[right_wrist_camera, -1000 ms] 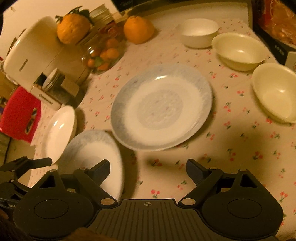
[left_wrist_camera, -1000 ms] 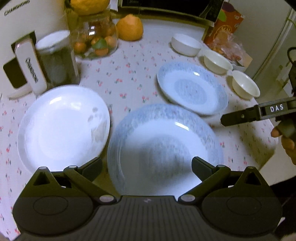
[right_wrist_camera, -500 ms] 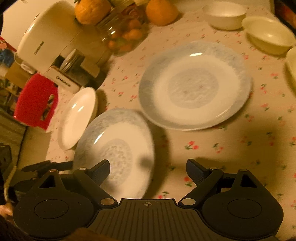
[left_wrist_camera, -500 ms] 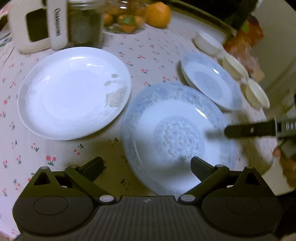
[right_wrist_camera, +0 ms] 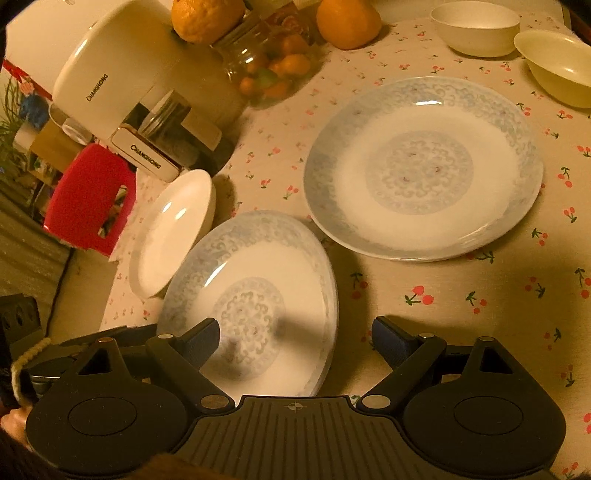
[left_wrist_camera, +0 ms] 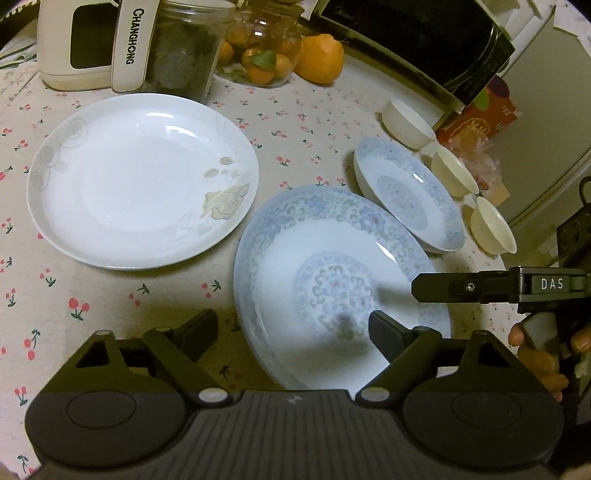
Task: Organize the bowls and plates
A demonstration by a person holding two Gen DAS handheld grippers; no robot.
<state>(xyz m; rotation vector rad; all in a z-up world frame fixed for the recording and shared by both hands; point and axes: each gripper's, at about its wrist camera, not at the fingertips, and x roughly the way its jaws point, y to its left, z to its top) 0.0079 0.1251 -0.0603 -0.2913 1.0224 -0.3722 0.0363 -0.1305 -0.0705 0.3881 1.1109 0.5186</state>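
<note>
Jaws of left gripper (left_wrist_camera: 291, 326) closing, rim of near blue-patterned plate (left_wrist_camera: 332, 266) between them, pads not yet pressing; jaws of right gripper (right_wrist_camera: 295, 334) spread wide, straddling the opposite rim of the same plate (one finger over its well, the other over the tablecloth (right_wrist_camera: 461, 295)). Beyond the right jaws: second blue-patterned plate (right_wrist_camera: 421, 166), then white bowl (right_wrist_camera: 476, 29) and cream bowl (right_wrist_camera: 557, 66). Left of the left jaws: white rose plate (left_wrist_camera: 140, 177)
</note>
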